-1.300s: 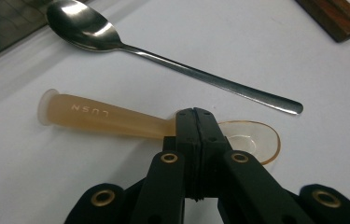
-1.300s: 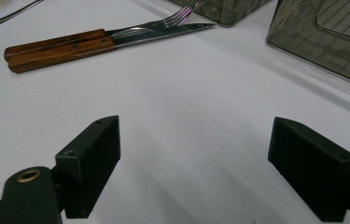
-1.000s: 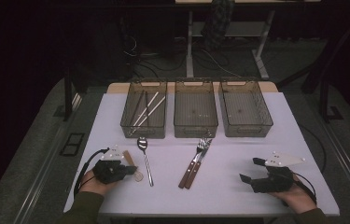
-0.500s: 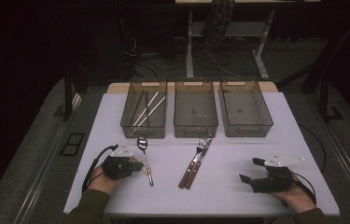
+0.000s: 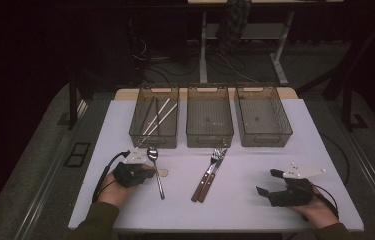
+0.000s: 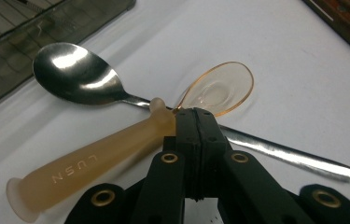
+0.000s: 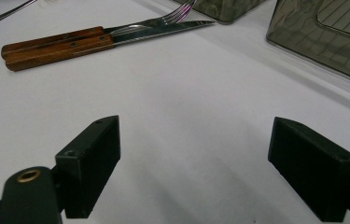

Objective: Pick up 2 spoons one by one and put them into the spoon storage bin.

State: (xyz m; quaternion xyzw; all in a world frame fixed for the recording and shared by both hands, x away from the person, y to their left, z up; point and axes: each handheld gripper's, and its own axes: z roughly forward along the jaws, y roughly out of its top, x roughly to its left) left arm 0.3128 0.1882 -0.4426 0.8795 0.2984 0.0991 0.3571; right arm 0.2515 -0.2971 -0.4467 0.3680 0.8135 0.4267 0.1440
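Between the left tongs (image 6: 195, 122), clamped at its neck, the plastic spoon (image 6: 116, 149) lies crosswise over the metal spoon (image 6: 79, 79).

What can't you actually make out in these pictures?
- Left gripper view: the left gripper hides the neck of the translucent amber plastic spoon, so I cannot tell whether it pinches it.
- Same view: the metal spoon handle is partly hidden too.
- High view: the white sticks in the left smoky bin are too small to identify.
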